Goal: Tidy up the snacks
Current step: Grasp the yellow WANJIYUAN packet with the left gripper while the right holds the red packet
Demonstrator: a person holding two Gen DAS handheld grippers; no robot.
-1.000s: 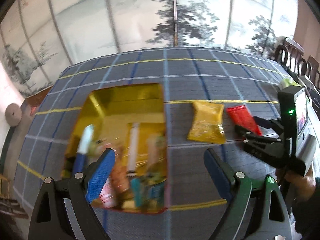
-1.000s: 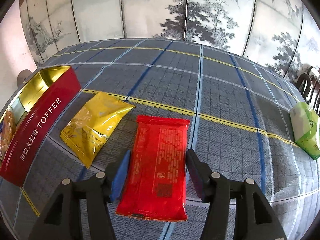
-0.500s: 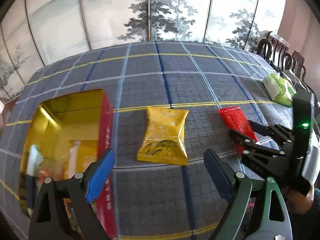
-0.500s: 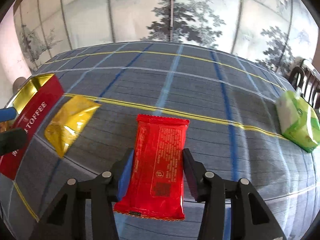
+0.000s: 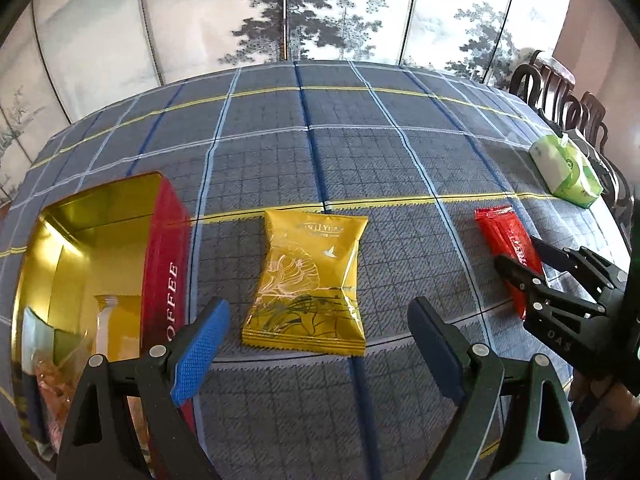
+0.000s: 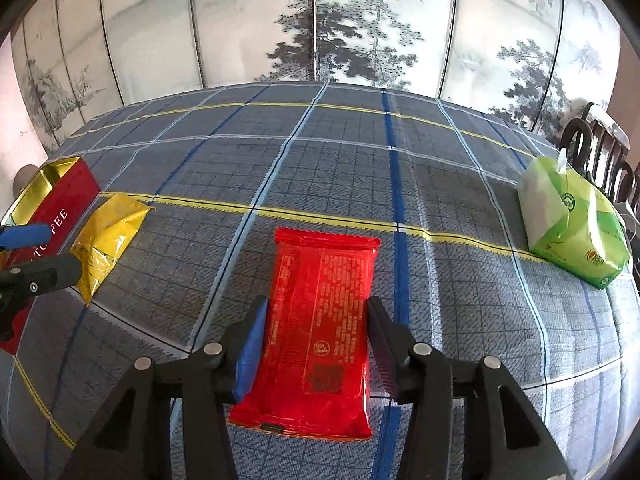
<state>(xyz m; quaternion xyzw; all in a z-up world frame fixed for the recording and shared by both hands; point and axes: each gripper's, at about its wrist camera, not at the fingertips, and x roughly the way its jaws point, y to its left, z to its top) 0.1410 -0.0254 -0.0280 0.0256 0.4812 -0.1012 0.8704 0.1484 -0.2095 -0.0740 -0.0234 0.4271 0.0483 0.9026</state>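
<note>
A yellow snack packet lies flat on the plaid tablecloth, right in front of my open, empty left gripper; it also shows in the right wrist view. A red snack packet lies flat between the fingers of my right gripper, whose jaws stand close against its two long edges. The red packet and right gripper show at the right of the left wrist view. A red and gold toffee tin at left holds several snacks.
A green tissue pack lies at the table's right side, also in the left wrist view. Dark wooden chairs stand past the right edge. A painted folding screen stands behind the table. The tablecloth is bare beyond the packets.
My left gripper has swung right, from over the tin to facing the yellow packet. My right gripper has narrowed around the red packet, which lies where it was.
</note>
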